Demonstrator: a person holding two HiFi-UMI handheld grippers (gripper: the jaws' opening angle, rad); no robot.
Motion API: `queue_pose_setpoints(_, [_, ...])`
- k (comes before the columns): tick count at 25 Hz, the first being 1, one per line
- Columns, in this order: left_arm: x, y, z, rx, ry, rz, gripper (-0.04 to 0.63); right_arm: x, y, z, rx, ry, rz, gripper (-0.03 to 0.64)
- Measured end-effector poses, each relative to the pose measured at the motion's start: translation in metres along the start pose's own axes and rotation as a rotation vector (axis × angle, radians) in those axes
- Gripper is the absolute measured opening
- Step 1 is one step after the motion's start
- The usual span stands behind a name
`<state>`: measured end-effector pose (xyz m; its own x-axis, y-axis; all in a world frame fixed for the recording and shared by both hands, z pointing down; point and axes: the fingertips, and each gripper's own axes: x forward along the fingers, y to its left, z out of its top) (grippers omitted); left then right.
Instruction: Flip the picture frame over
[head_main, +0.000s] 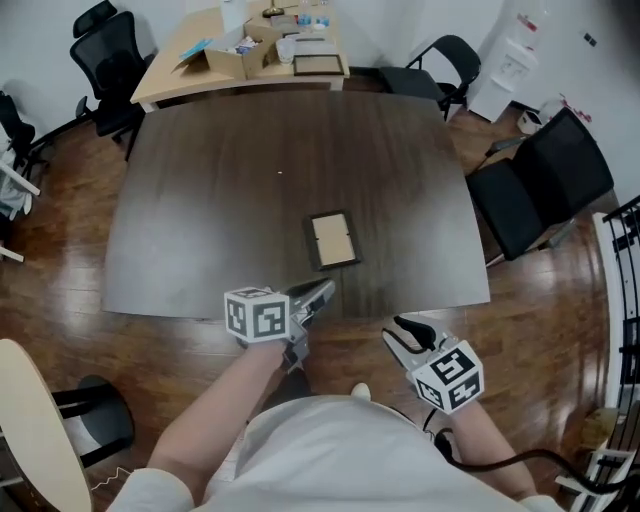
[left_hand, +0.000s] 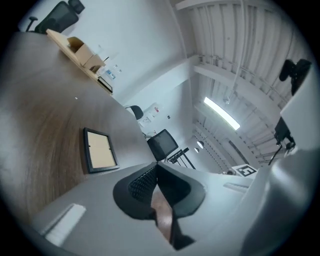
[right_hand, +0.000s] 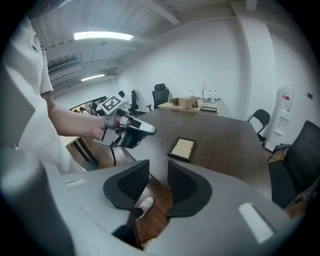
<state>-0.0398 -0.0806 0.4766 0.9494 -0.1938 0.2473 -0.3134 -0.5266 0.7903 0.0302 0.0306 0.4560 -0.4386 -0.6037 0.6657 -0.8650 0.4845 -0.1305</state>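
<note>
Dark worktop (head_main: 200, 200) is carrying the picture frame (head_main: 332, 240) flat near my edge, long axis pointing away | I am holding the left gripper (head_main: 318, 297), closed and empty, nearest, just short of it | right gripper (head_main: 402, 336) is hanging slightly parted, empty.

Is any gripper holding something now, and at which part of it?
Nothing is held. The left gripper is shut empty, the right gripper open; the picture frame lies untouched.
</note>
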Motion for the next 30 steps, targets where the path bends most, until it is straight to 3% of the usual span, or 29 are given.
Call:
queue_pose_setpoints(6, [-0.017, -0.094, -0.065, 0.134, -0.03, 0.025, -0.001, -0.055, 0.004, -0.032, -0.057, -0.051, 0.068, 0.118])
queue_pose_setpoints(12, [-0.037, -0.163, -0.13, 0.204, -0.071, 0.078, 0.0, -0.09, 0.014, -0.082, -0.065, -0.053, 0.145, 0.12])
queue_pose_setpoints(18, [-0.034, -0.189, -0.169, 0.292, -0.009, 0.11, 0.0, -0.111, 0.022, -0.108, -0.059, -0.054, 0.178, 0.12])
queue_pose_setpoints(26, [-0.025, -0.206, -0.172, 0.441, 0.067, 0.13, 0.0, -0.127, 0.029, -0.093, -0.094, -0.09, 0.189, 0.118])
queue_pose_setpoints(30, [-0.022, -0.208, -0.176, 0.464, 0.077, 0.129, 0.0, -0.133, 0.036, -0.09, -0.107, -0.081, 0.206, 0.118])
